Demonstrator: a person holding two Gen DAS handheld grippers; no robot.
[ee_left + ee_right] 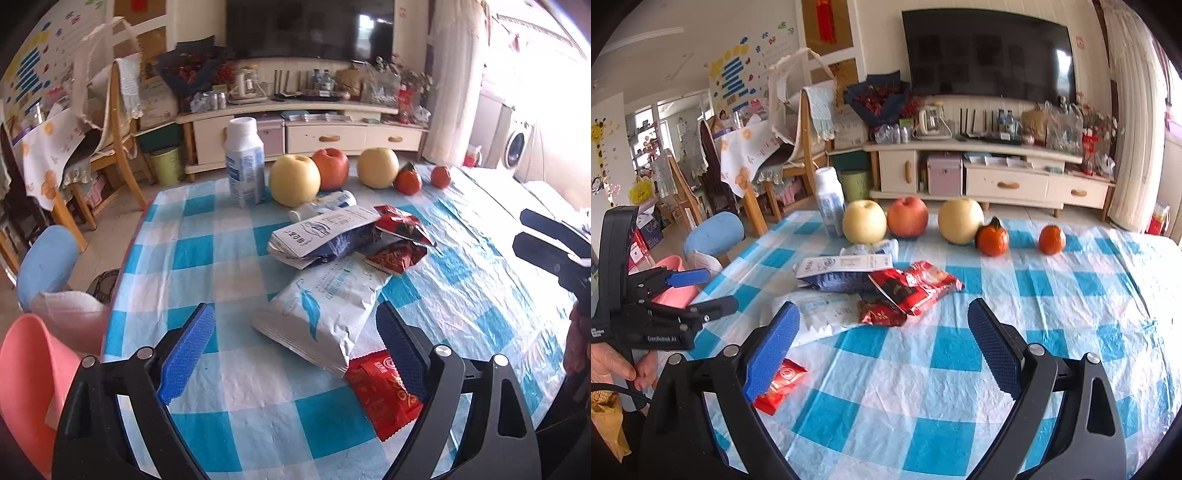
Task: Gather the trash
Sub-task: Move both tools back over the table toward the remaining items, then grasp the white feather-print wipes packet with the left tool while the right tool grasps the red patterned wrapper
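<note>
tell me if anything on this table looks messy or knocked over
Yes. Crumpled wrappers sit heaped mid-table: a white bag, a blue-and-white bag and red wrappers. A small bottle lies on its side beside the fruit, while the tall bottle stands upright.

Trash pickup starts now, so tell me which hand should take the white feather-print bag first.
Left. The left tool is open with the white feather-print bag lying just ahead between its fingers; the right tool faces bare tablecloth.
</note>
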